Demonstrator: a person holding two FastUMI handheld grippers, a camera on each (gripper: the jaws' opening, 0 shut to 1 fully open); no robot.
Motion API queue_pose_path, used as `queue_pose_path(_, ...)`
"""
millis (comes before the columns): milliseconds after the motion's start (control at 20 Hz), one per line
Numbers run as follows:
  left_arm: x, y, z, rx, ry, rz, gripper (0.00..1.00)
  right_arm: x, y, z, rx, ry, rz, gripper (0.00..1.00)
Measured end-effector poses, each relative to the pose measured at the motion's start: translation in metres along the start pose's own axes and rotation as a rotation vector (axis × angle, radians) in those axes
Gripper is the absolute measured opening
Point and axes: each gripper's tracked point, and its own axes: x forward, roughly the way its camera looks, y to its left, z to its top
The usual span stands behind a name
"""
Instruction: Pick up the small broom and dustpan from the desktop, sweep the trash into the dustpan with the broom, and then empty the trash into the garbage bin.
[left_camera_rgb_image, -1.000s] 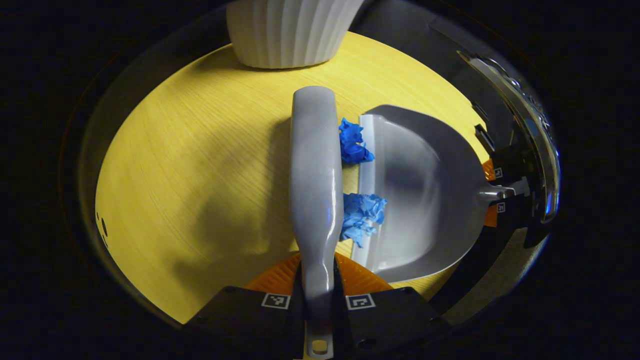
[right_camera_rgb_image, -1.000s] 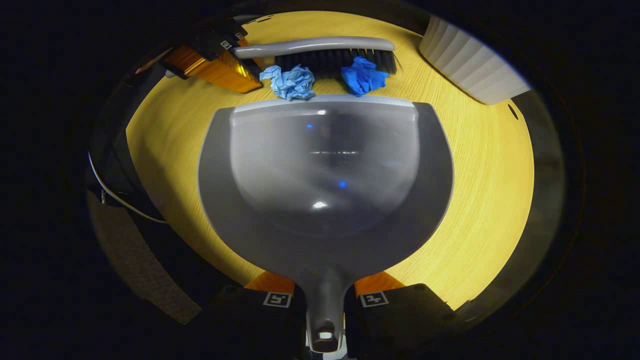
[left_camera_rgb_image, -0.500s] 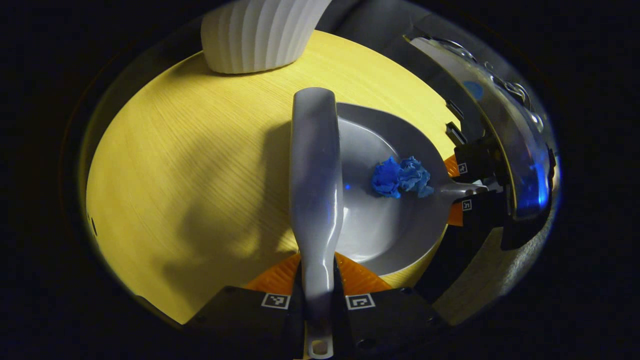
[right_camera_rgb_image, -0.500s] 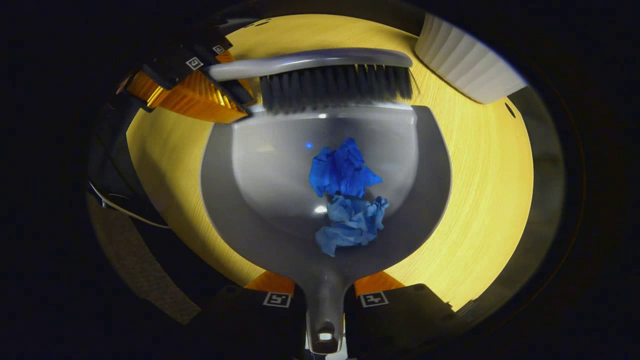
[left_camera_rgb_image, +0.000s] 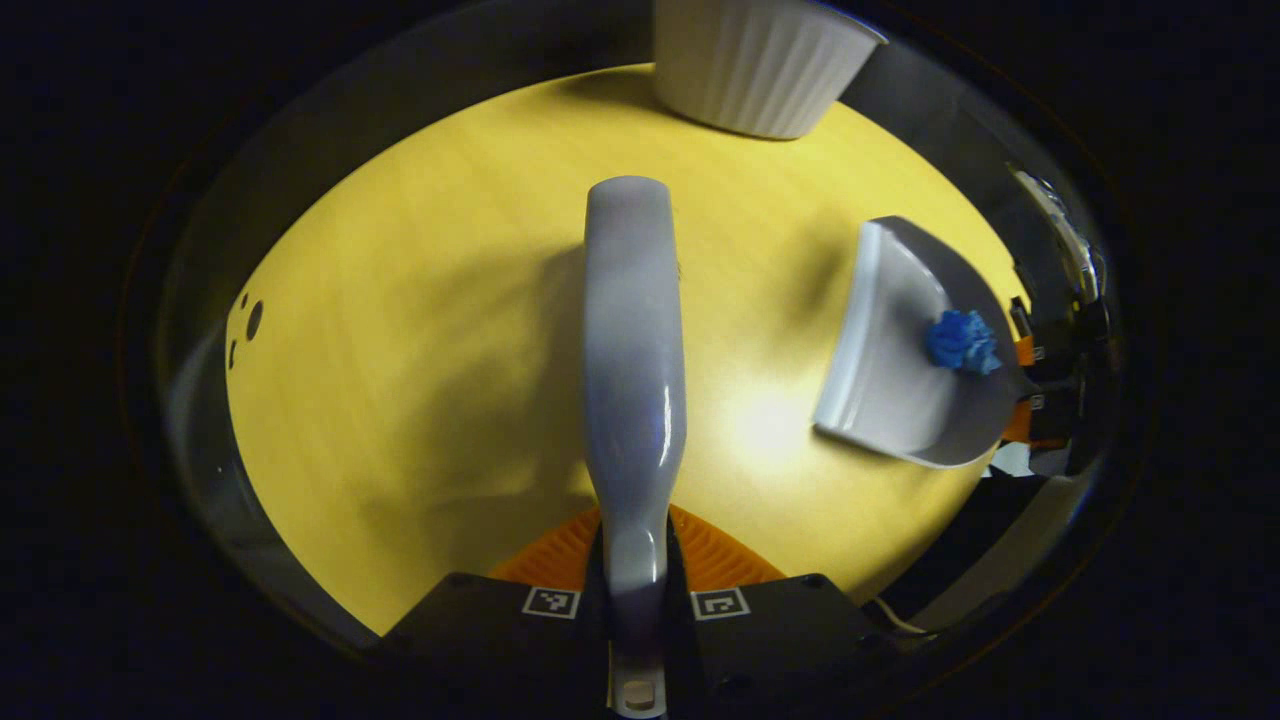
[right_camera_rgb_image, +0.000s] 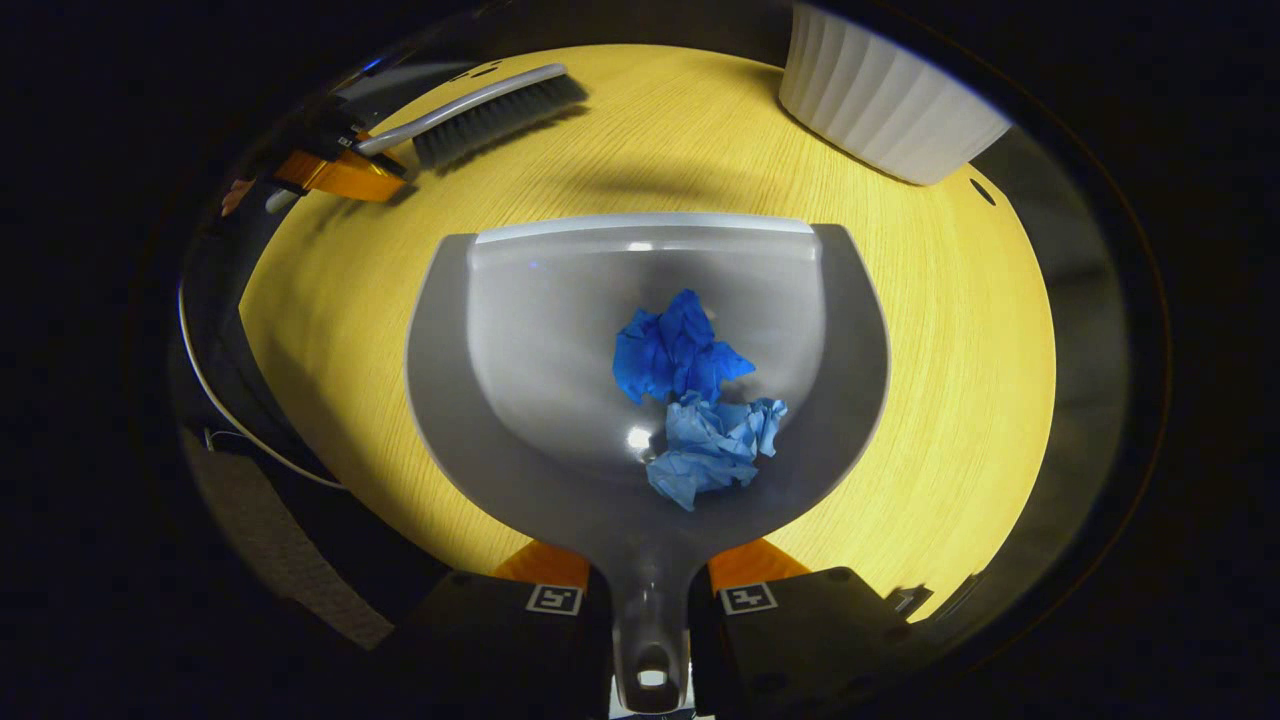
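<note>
My left gripper (left_camera_rgb_image: 636, 560) is shut on the handle of the small grey broom (left_camera_rgb_image: 634, 370), which points forward above the yellow round desktop (left_camera_rgb_image: 420, 330). In the right gripper view the same broom (right_camera_rgb_image: 470, 105) with dark bristles sits at the far left. My right gripper (right_camera_rgb_image: 650, 580) is shut on the handle of the grey dustpan (right_camera_rgb_image: 530, 330), raised over the desktop. Two crumpled blue paper balls (right_camera_rgb_image: 695, 400) lie deep in the pan near the handle. In the left gripper view the dustpan (left_camera_rgb_image: 890, 360) is off to the right, with the blue paper (left_camera_rgb_image: 962, 342) in it.
A white ribbed garbage bin (right_camera_rgb_image: 885, 95) stands at the far right of the desktop; in the left gripper view the bin (left_camera_rgb_image: 760, 60) is at the top. The desktop's edge curves around, with dark floor beyond it.
The broom has pulled away from the dustpan's lip to the left. The dustpan has lifted off the desktop with both blue paper balls inside. The bin has come nearer in the right gripper view.
</note>
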Motion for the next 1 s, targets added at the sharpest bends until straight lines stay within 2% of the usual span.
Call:
queue_pose_path(200,0.005,-0.031,0.002,-0.038,-0.046,0.002,0.26,-0.001,0.001,0.0,0.009,-0.01,-0.008,0.35)
queue_pose_path(250,0.002,-0.038,0.001,-0.028,-0.052,0.009,0.22,0.0,0.001,0.001,0.025,-0.016,-0.014,0.35)
queue_pose_path(300,-0.004,-0.045,0.0,-0.012,-0.053,0.014,0.29,0.001,0.001,0.0,0.049,-0.013,-0.014,0.35)
queue_pose_path(400,-0.006,-0.057,0.001,-0.001,-0.057,0.011,0.26,0.001,0.002,0.001,0.106,-0.006,-0.024,0.35)
queue_pose_path(550,-0.003,-0.042,0.0,-0.004,-0.063,0.001,0.26,-0.014,-0.001,0.019,0.171,-0.041,-0.076,0.35)
queue_pose_path(850,-0.005,-0.043,-0.002,0.038,-0.075,-0.026,0.26,-0.095,-0.036,0.076,0.304,-0.166,-0.208,0.35)
queue_pose_path(1000,-0.005,-0.041,-0.002,0.05,-0.085,-0.043,0.26,-0.147,-0.064,0.109,0.36,-0.214,-0.31,0.35)
